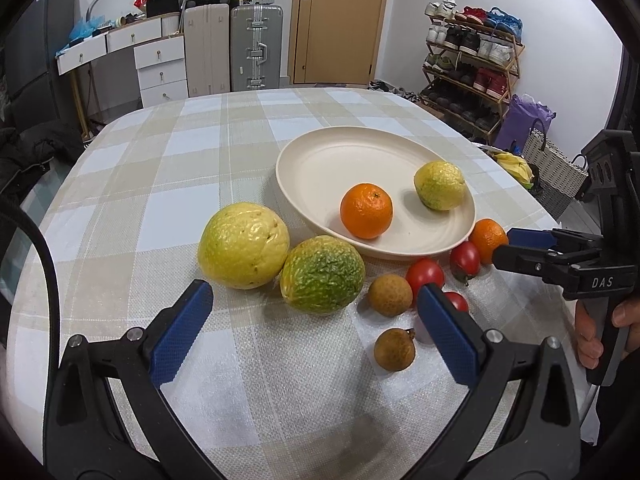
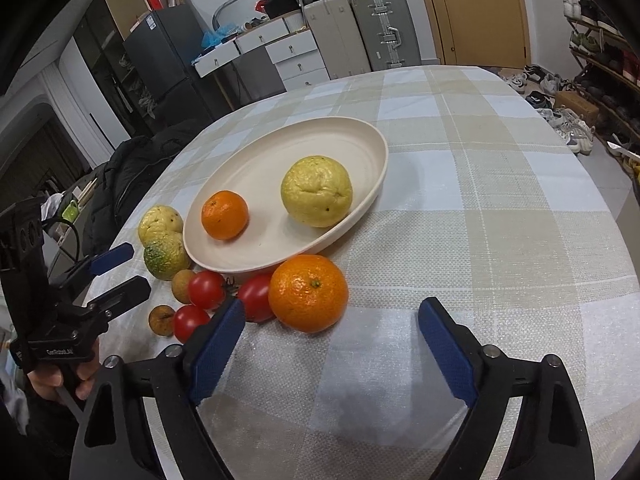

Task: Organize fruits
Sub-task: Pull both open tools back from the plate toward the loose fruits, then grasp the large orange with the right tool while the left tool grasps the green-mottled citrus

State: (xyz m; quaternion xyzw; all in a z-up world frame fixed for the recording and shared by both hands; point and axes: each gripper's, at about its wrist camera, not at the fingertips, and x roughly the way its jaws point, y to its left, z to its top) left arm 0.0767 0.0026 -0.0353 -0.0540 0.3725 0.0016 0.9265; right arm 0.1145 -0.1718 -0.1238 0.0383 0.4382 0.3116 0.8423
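A cream plate [image 1: 296,168] [image 2: 376,136] holds an orange [image 1: 366,210] and a yellow-green citrus [image 1: 439,185]. On the cloth in front of it lie a big yellow citrus [image 1: 243,245], a wrinkled green one [image 1: 322,274], two brown longans [image 1: 390,295], three tomatoes [image 1: 425,274] and a second orange [image 2: 308,292] [image 1: 486,238]. My left gripper [image 1: 314,286] [image 2: 134,268] is open just short of the green citrus. My right gripper [image 2: 332,303] [image 1: 506,246] is open, its tips on either side of the second orange without touching it.
The checked tablecloth [image 2: 500,208] covers a rounded table; its far and right parts are bare. Bananas [image 1: 514,166] lie past the right edge. A black jacket [image 2: 132,176] hangs at the left edge. Suitcases, drawers and a shoe rack stand behind.
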